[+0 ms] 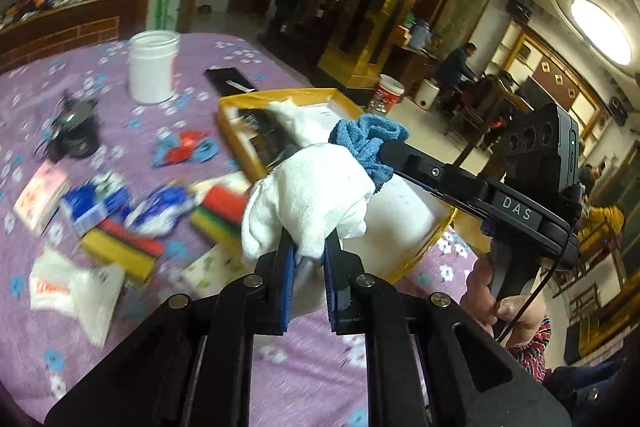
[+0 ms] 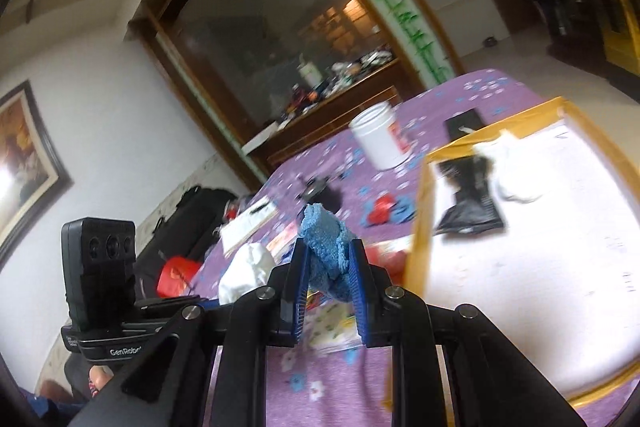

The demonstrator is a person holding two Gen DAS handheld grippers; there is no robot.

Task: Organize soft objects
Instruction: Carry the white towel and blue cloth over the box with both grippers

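Observation:
My left gripper (image 1: 310,243) is shut on a white cloth (image 1: 308,195), which bulges up above its blue pads over the purple flowered table. My right gripper (image 2: 328,259) is shut on a blue cloth (image 2: 326,247). In the left wrist view that blue cloth (image 1: 368,139) hangs at the tip of the right gripper's black body, just right of the white cloth. Both cloths are held near a yellow-rimmed tray (image 1: 280,97) (image 2: 424,211). Inside the tray lie a black pouch (image 2: 472,203) and a white cloth (image 2: 508,167).
On the table (image 1: 100,327) lie sponges (image 1: 120,247), tissue packs (image 1: 72,287), a white jar (image 1: 154,67), a black round object (image 1: 74,135) and a red and blue item (image 1: 186,149). A hand (image 1: 504,307) grips the right gripper's handle. People stand in the room behind.

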